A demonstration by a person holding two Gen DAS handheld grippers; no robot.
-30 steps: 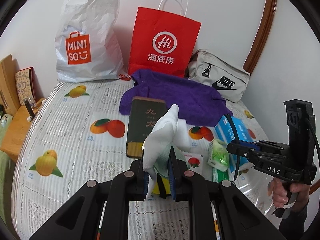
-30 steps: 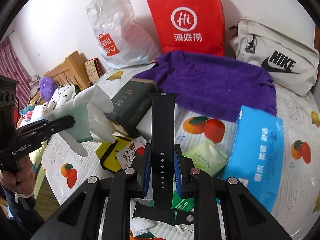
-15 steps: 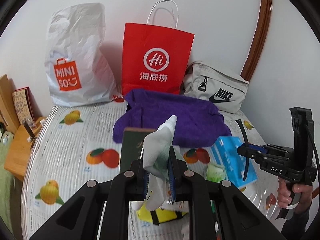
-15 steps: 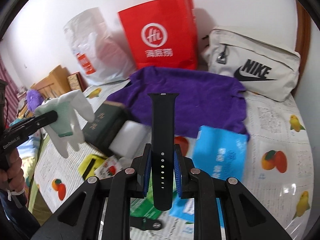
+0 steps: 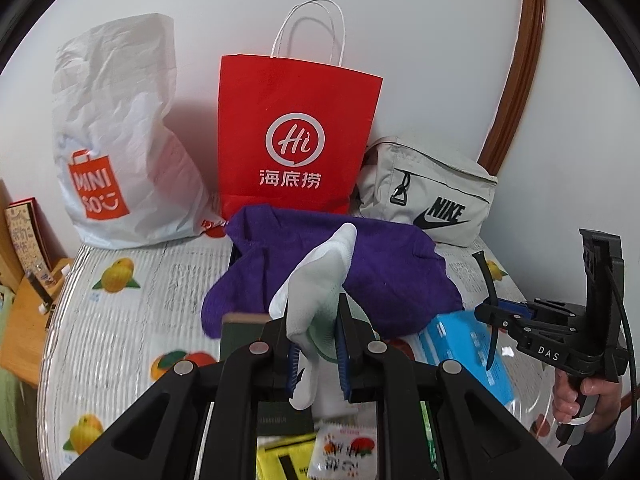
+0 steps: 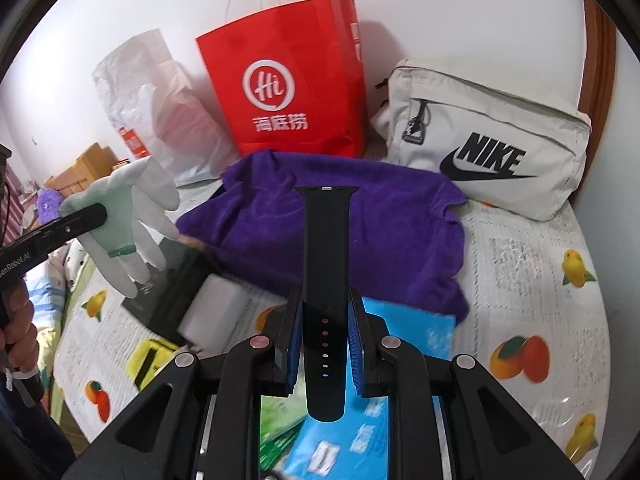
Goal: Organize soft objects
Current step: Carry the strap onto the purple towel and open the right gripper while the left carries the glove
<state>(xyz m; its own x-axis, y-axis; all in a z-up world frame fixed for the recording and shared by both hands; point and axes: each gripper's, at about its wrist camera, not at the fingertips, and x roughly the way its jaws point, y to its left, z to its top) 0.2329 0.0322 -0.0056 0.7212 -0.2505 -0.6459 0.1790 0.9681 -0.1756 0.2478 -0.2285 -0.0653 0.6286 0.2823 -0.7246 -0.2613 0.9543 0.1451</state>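
Both grippers loaded, raised above the bed (image 5: 120, 312).
Left gripper (image 5: 318, 344) fingers clamp a white glove (image 5: 316, 292); right gripper (image 6: 325, 344) fingers clamp a black watch strap (image 6: 325, 256) upright, over the purple towel (image 6: 392, 216).

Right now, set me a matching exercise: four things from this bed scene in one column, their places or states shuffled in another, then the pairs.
Things:
1. glove
2. watch strap
3. purple towel
4. Nike bag

Places or states:
A. spread flat on the bed
B. clamped in the right gripper
C. leaning on the wall, right of the red bag
D. clamped in the left gripper

Pairs: 1-D, 2-B, 3-A, 4-C
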